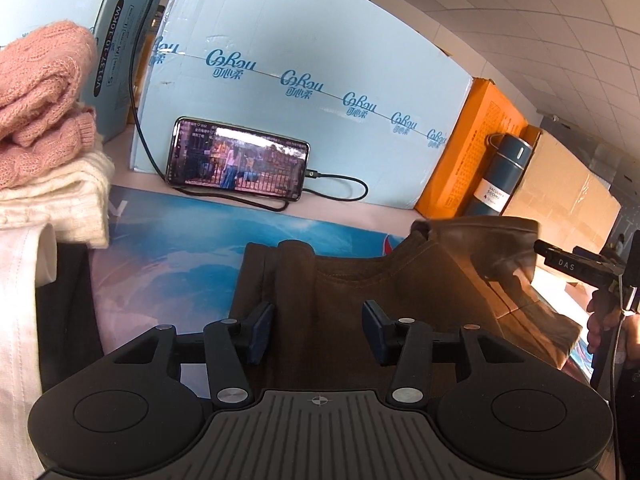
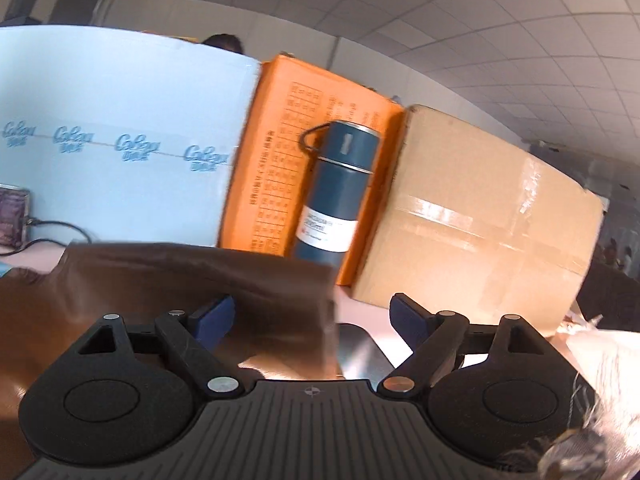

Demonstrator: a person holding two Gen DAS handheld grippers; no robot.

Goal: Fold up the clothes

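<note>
A brown garment [image 1: 344, 296] lies on the blue mat [image 1: 180, 236], partly folded, with its right part lifted and blurred. My left gripper [image 1: 318, 332] is open just above the garment, one finger on each side of a fold, holding nothing. My right gripper [image 2: 312, 320] is open; the brown garment [image 2: 180, 280] lies blurred over its left finger [image 2: 212, 320], and its right finger stands free. The right gripper also shows at the right edge of the left wrist view [image 1: 580, 268].
A stack of folded clothes, pink knit [image 1: 40, 92] on cream, stands at the left. A phone [image 1: 240, 160] on a cable leans against a light blue box [image 1: 320, 60]. An orange box [image 2: 288, 152], a blue flask [image 2: 340, 188] and a cardboard box [image 2: 480, 216] stand behind.
</note>
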